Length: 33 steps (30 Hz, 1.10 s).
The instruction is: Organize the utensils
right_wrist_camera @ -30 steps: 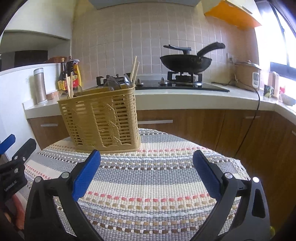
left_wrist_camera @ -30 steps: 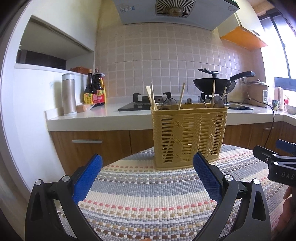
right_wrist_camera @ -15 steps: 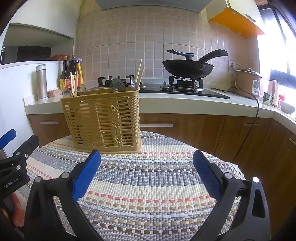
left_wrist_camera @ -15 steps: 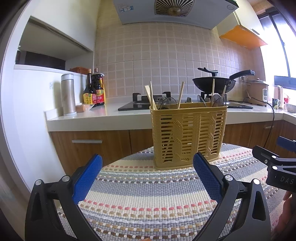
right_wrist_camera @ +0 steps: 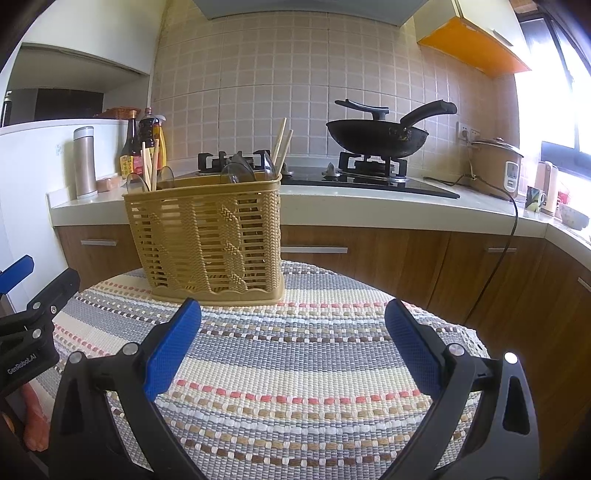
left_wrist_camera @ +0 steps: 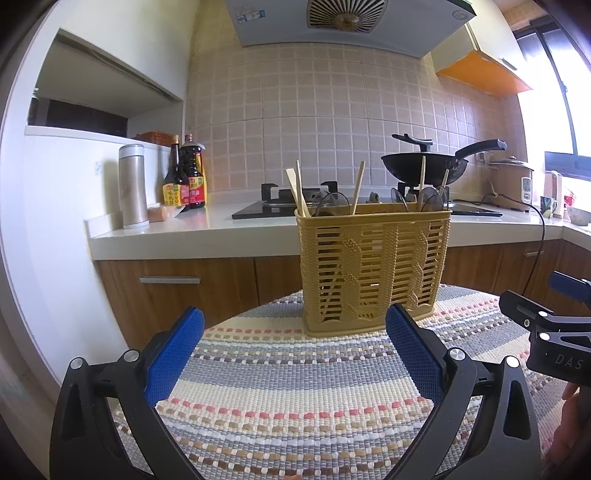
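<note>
The left gripper (left_wrist_camera: 294, 349) and right gripper (right_wrist_camera: 293, 341) are held wide open and empty, the basket (left_wrist_camera: 373, 268) of chopsticks (left_wrist_camera: 298, 193) and what seem spoons set just ahead.

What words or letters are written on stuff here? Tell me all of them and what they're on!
"DAS": white letters on the black body of the right gripper, cut off at the picture's edge.
"GenRobot.AI": white letters on the black body of the left gripper.
Yellow and red labels on the sauce bottles: too small to read.
Sticker on the range hood: too blurred to read.
Panel on the rice cooker: too small to read.
</note>
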Each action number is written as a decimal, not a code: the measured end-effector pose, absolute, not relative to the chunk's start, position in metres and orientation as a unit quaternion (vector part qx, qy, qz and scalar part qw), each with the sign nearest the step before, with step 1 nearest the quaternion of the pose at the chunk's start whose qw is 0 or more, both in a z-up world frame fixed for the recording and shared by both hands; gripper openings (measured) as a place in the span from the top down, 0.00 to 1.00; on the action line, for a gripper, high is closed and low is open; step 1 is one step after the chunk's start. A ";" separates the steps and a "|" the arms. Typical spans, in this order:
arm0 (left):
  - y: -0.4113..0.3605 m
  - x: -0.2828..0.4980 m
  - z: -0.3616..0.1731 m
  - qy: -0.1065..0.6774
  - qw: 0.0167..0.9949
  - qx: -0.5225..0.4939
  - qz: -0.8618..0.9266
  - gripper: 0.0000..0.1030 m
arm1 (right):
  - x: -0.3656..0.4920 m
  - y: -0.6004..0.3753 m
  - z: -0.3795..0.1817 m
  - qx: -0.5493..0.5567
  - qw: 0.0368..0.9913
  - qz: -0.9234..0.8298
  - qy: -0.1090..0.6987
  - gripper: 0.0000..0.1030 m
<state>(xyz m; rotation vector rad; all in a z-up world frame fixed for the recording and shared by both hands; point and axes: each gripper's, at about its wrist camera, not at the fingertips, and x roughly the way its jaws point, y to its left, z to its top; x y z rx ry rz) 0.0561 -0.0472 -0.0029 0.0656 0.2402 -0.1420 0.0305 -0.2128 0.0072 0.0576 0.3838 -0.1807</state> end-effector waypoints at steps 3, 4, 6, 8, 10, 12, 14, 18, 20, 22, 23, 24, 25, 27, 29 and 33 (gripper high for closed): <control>-0.047 0.056 -0.003 0.121 0.990 0.032 -0.072 0.07 | 0.030 -0.213 0.008 0.028 0.978 -0.087 0.189 0.08; -0.047 0.057 -0.003 0.122 0.989 0.031 -0.074 0.07 | 0.030 -0.213 0.008 0.029 0.978 -0.086 0.188 0.08; -0.047 0.059 -0.004 0.129 0.988 0.030 -0.080 0.07 | 0.030 -0.213 0.008 0.030 0.978 -0.086 0.188 0.08; -0.047 0.060 -0.005 0.131 0.988 0.029 -0.082 0.07 | 0.029 -0.213 0.008 0.030 0.978 -0.086 0.189 0.08; -0.047 0.059 -0.005 0.130 0.988 0.029 -0.081 0.07 | 0.029 -0.213 0.008 0.029 0.978 -0.086 0.189 0.08; -0.047 0.059 -0.005 0.130 0.988 0.029 -0.081 0.07 | 0.029 -0.213 0.008 0.028 0.978 -0.086 0.189 0.08; -0.047 0.059 -0.005 0.131 0.988 0.028 -0.082 0.07 | 0.029 -0.213 0.008 0.027 0.978 -0.085 0.189 0.08; -0.047 0.060 -0.005 0.134 0.987 0.028 -0.083 0.07 | 0.030 -0.212 0.008 0.026 0.978 -0.086 0.190 0.08; -0.047 0.060 -0.005 0.134 0.987 0.027 -0.083 0.07 | 0.030 -0.212 0.008 0.027 0.978 -0.086 0.191 0.08; -0.047 0.060 -0.005 0.134 0.987 0.028 -0.083 0.07 | 0.031 -0.213 0.007 0.029 0.977 -0.086 0.192 0.08; -0.047 0.060 -0.005 0.133 0.987 0.028 -0.083 0.07 | 0.032 -0.213 0.007 0.030 0.977 -0.087 0.193 0.08; -0.047 0.060 -0.005 0.133 0.987 0.028 -0.083 0.07 | 0.032 -0.213 0.007 0.029 0.977 -0.088 0.194 0.08; -0.047 0.060 -0.005 0.133 0.987 0.028 -0.083 0.07 | 0.032 -0.212 0.007 0.029 0.976 -0.088 0.194 0.08; -0.047 0.060 -0.005 0.133 0.987 0.029 -0.084 0.07 | 0.032 -0.212 0.007 0.028 0.976 -0.089 0.195 0.08; -0.047 0.060 -0.005 0.134 0.987 0.028 -0.083 0.07 | 0.032 -0.212 0.007 0.027 0.976 -0.088 0.195 0.08; -0.046 0.061 -0.006 0.136 0.987 0.026 -0.083 0.07 | 0.032 -0.213 0.007 0.031 0.976 -0.088 0.196 0.08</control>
